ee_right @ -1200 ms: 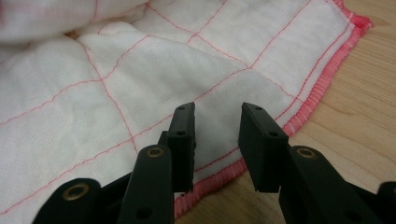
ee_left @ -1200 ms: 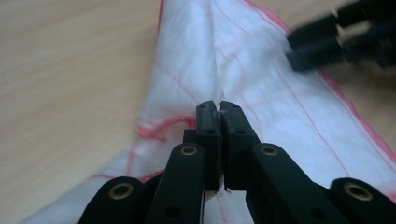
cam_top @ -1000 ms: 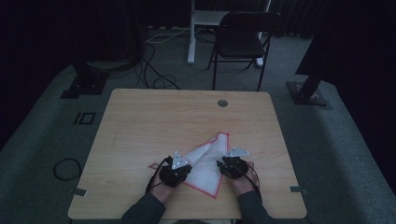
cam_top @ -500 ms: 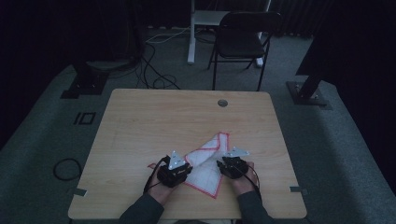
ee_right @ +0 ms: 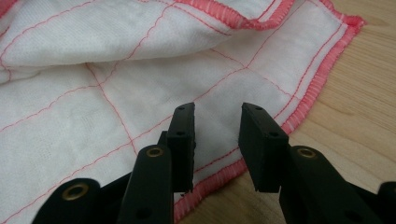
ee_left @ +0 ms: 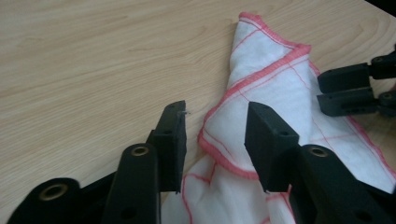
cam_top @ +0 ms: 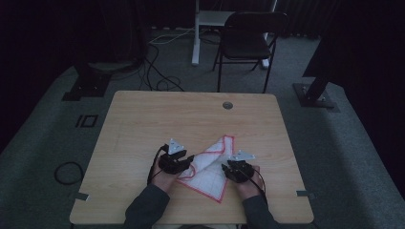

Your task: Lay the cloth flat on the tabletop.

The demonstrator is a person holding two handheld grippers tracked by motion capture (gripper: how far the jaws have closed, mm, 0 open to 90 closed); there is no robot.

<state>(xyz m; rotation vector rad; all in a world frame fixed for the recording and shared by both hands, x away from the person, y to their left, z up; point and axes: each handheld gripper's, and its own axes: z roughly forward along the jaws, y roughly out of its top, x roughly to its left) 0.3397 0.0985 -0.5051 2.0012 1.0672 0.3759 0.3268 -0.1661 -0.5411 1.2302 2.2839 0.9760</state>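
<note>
Now the cloth (cam_top: 208, 164) lies partly folded on the table (cam_top: 143, 124), near its front edge, between both grippers. Left gripper (ee_left: 215, 133) has just been opening; its jaws stand apart, cloth hem between them, unpinched. Right gripper (ee_right: 216, 140) hangs open over the cloth's edge.

High view: fixed above near table (cam_top: 143, 114) edge, facing forward and down, far off. Left gripper view: low over table, close to cloth (ee_left: 275, 93), facing across it. Right gripper view: close above cloth edge. All 3 views share cloth.
</note>
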